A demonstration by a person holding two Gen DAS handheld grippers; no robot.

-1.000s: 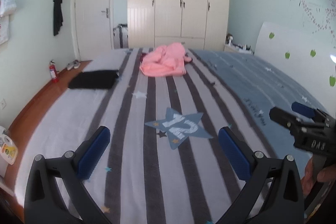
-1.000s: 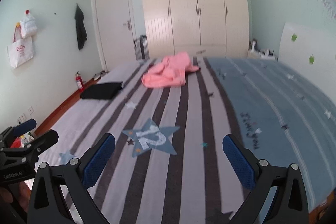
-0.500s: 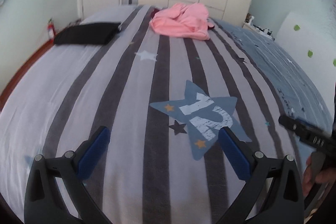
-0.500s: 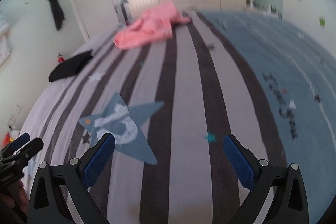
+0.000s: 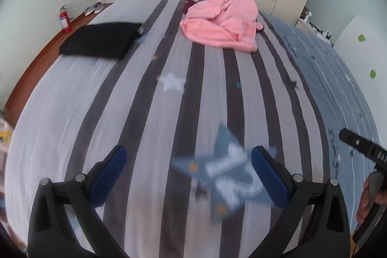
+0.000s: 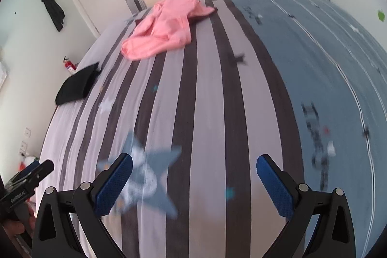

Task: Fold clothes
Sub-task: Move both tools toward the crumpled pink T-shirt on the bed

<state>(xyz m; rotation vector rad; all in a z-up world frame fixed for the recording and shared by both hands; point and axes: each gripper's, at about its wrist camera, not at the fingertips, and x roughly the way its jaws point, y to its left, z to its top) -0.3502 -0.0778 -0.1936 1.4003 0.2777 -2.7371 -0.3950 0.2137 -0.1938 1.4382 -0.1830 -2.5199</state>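
Above the striped bed (image 5: 135,98), we hold both tongs (image 5: 188,171) (image 6: 194,179) spread and empty; only our left view shows the pink garment's (image 5: 221,23) maroon underlayer (image 5: 189,4)

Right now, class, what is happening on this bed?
A person holds two tongs over the striped bed. The left tongs and right tongs are both open and empty. The crumpled pink garment lies untouched at the far end, and a folded black garment rests apart from it.
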